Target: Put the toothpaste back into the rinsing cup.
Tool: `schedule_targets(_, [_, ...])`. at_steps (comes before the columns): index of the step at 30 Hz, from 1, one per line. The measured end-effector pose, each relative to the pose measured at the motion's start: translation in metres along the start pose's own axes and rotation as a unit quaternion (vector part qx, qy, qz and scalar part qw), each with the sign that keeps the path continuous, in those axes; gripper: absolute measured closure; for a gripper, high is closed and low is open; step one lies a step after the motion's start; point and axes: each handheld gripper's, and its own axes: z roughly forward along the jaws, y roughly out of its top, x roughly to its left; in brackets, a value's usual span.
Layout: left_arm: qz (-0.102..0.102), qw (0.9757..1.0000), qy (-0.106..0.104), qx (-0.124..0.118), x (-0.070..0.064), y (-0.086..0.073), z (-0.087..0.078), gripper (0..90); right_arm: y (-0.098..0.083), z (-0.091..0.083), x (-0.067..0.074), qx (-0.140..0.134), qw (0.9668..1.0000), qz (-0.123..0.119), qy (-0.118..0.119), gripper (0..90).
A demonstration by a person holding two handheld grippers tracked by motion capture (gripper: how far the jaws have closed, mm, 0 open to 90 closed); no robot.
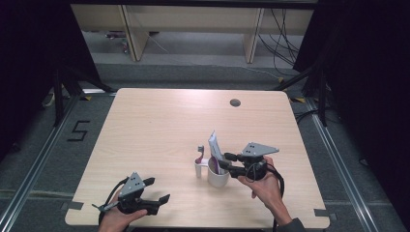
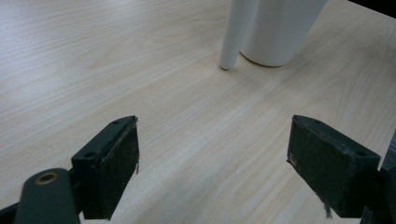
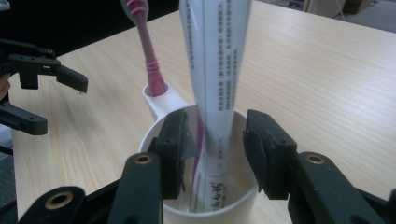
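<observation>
Desk [image 1: 159,125] of pale wood-grain laminate, rounded at its corners, carries everything we see. Near its front right stands a smooth white cup [image 3: 154,135], round, with a hollow tubular holder moulded to its side. Inside the cup a flat white toothpaste tube [image 3: 212,70] printed with small dark text stands leaning on the rim. A pink toothbrush [image 3: 148,51] with a ribbed handle stands in the side holder.

We see the right gripper [image 3: 212,149] at the cup's rim, its black padded fingers [image 3: 175,149] apart on either side of the tube, not pressing it. The left gripper [image 2: 212,158] rests low at the desk's front left, well apart from the cup, its worn rubber fingers [image 2: 116,168] spread wide over bare desk.
</observation>
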Motion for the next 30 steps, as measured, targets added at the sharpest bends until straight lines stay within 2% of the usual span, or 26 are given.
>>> schedule_targets(1, [-0.004,1.0,-0.001,-0.003,0.0,0.0,0.001,16.1,0.0,-0.001,-0.001,-0.003,0.9999,0.01,0.011,59.8])
schedule_targets(2, [-0.003,1.0,-0.002,-0.004,0.0,0.0,0.001,16.1,-0.001,-0.005,-0.001,0.003,0.9998,0.019,0.008,59.4])
schedule_targets(4, [-0.002,1.0,-0.002,-0.001,0.0,0.0,0.001,16.1,-0.002,-0.009,-0.005,-0.009,0.9998,0.015,0.002,58.9])
schedule_targets(5, [-0.001,1.0,-0.002,-0.001,0.0,0.0,0.001,16.1,-0.002,-0.012,-0.004,-0.008,0.9996,0.029,0.002,58.0])
schedule_targets(6, [-0.002,1.0,-0.001,-0.002,0.0,0.0,0.0,16.1,-0.003,-0.015,-0.007,-0.012,0.9998,0.018,-0.007,57.1])
schedule_targets(8, [0.0,1.0,0.001,0.0,0.0,0.0,-0.001,16.1,-0.004,-0.021,-0.006,-0.009,0.9993,0.036,-0.009,55.1])
schedule_targets(10, [-0.004,1.0,0.003,-0.002,0.0,0.0,-0.001,16.1,-0.007,-0.028,-0.009,-0.011,0.9991,0.032,-0.027,54.1])
schedule_targets(11, [-0.005,1.0,0.004,-0.002,0.001,0.0,-0.001,16.1,-0.009,-0.031,-0.01,-0.007,0.9986,0.042,-0.03,52.2])
schedule_targets(13, [-0.007,1.0,0.005,-0.003,0.001,0.0,-0.001,16.1,-0.013,-0.035,-0.014,-0.007,0.9984,0.041,-0.037,50.1])
schedule_targets(14, [-0.007,0.9999,0.006,-0.004,0.0,0.0,0.0,16.1,-0.015,-0.038,-0.014,-0.002,0.9975,0.055,-0.044,49.5])
schedule_targets(15, [-0.008,0.9999,0.006,-0.005,0.0,0.0,0.0,16.1,-0.018,-0.039,-0.017,-0.01,0.9977,0.047,-0.047,48.9])
schedule_targets(16, [-0.007,0.9999,0.008,-0.004,0.0,0.0,0.0,16.1,-0.02,-0.041,-0.016,-0.004,0.9967,0.065,-0.048,48.0])
schedule_targets(17, [-0.009,0.9999,0.004,-0.007,0.001,0.0,0.0,16.1,-0.023,-0.043,-0.019,-0.002,0.997,0.059,-0.05,47.0])
schedule_targets(18, [-0.013,0.9999,0.005,-0.007,0.0,0.0,0.001,16.1,-0.025,-0.045,-0.02,0.004,0.9964,0.072,-0.045,46.0])
schedule_targets(19, [-0.01,0.9999,0.006,-0.004,0.001,0.0,0.001,16.1,-0.027,-0.045,-0.023,-0.003,0.9964,0.067,-0.053,45.2])
schedule_targets(23, [-0.012,0.9999,0.005,-0.006,0.001,0.0,0.0,16.1,-0.035,-0.05,-0.025,-0.001,0.9941,0.088,-0.063,41.8])
schedule_targets(25, [-0.012,0.9999,0.004,-0.007,0.002,0.0,0.0,16.1,-0.039,-0.051,-0.028,-0.003,0.9945,0.079,-0.068,41.0])
schedule_targets(27, [-0.012,0.9999,0.006,-0.005,0.002,0.0,0.0,16.1,-0.042,-0.052,-0.027,0.002,0.9932,0.096,-0.067,39.8])
schedule_targets(29, [-0.012,0.9999,0.004,-0.008,0.001,0.0,0.0,16.1,-0.046,-0.053,-0.03,0.003,0.9935,0.086,-0.074,38.7])
schedule_targets(30, [-0.011,0.9999,0.004,-0.009,0.001,0.001,0.0,16.1,-0.047,-0.055,-0.029,0.008,0.9925,0.097,-0.074,37.8])
